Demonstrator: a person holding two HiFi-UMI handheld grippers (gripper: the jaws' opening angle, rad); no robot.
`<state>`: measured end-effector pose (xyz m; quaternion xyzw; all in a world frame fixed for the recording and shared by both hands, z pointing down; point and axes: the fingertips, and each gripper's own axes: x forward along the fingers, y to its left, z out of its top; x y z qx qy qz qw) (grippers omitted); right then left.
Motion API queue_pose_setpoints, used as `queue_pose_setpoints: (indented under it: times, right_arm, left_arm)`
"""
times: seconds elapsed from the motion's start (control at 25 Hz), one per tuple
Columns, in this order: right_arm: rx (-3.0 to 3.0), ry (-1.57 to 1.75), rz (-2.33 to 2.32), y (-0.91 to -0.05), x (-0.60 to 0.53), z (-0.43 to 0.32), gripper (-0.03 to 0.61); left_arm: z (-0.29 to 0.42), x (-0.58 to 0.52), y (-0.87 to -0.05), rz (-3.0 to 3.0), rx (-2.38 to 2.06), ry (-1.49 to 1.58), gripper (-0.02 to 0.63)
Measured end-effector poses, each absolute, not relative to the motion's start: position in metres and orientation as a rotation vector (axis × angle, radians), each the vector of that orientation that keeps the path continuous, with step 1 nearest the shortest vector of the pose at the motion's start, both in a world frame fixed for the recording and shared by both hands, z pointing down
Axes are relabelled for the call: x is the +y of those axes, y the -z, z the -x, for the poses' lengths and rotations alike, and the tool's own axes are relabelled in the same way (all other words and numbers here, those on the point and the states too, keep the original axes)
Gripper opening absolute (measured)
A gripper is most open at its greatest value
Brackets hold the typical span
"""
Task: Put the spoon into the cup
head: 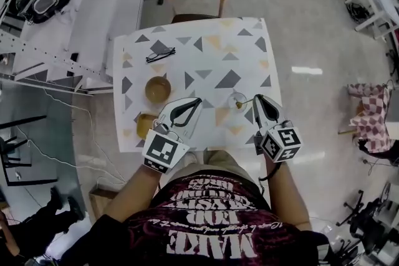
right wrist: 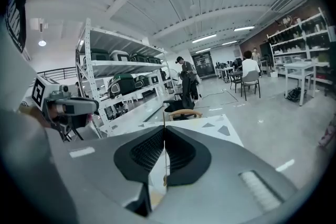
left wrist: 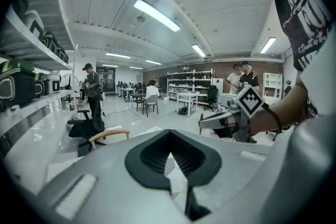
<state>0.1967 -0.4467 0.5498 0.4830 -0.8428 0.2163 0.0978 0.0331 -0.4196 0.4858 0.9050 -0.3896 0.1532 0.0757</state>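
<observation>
A clear glass cup [head: 236, 100] stands on the patterned table [head: 206, 59], right of centre near the front. My right gripper [head: 255, 99] is shut on the thin golden spoon [head: 246, 101]. The spoon's far end reaches over the cup's rim, but I cannot tell how deep it sits. In the right gripper view the spoon's handle [right wrist: 164, 157] shows as a thin line pinched between the closed pads. My left gripper [head: 199, 99] hovers over the table to the cup's left. Its jaws are shut and hold nothing [left wrist: 169, 157].
A brown bowl [head: 158, 89] sits left of centre, with a small tan container [head: 145, 125] near the front left edge. Black eyeglasses [head: 160, 56] lie further back. A wooden chair [head: 196, 0] stands behind the table.
</observation>
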Motion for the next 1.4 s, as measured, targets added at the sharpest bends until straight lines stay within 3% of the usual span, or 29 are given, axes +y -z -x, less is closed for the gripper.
queue_pose_setpoints:
  times: [0.32, 0.8, 0.96, 1.2, 1.4]
  right_arm:
    - [-2.412, -0.748, -1.362, -0.625, -0.463, -0.196, 0.035]
    - [-2.349, -0.832, -1.392, -0.666, -0.468, -0.198, 0.038]
    - [-2.335, -0.823, -1.400, -0.659, -0.459, -0.201, 0.185]
    - [-2.319, -0.659, -1.470, -0.621, -0.427, -0.211, 0.251]
    - [-2.321, -0.548, -1.527, -0.585, -0.393, -0.216, 0.268]
  left_arm:
    - [-0.032, -0.425, -0.500, -2.647, -1.189, -0.494, 0.000]
    - [-0.034, -0.400, -0.497, -2.635, -1.155, -0.504, 0.000]
    - [-0.027, -0.389, -0.484, -2.663, -1.156, -0.479, 0.000]
    - [-0.016, -0.370, -0.464, -2.711, -1.147, -0.430, 0.000]
    - [-0.009, -0.352, -0.445, -2.756, -1.134, -0.387, 0.000]
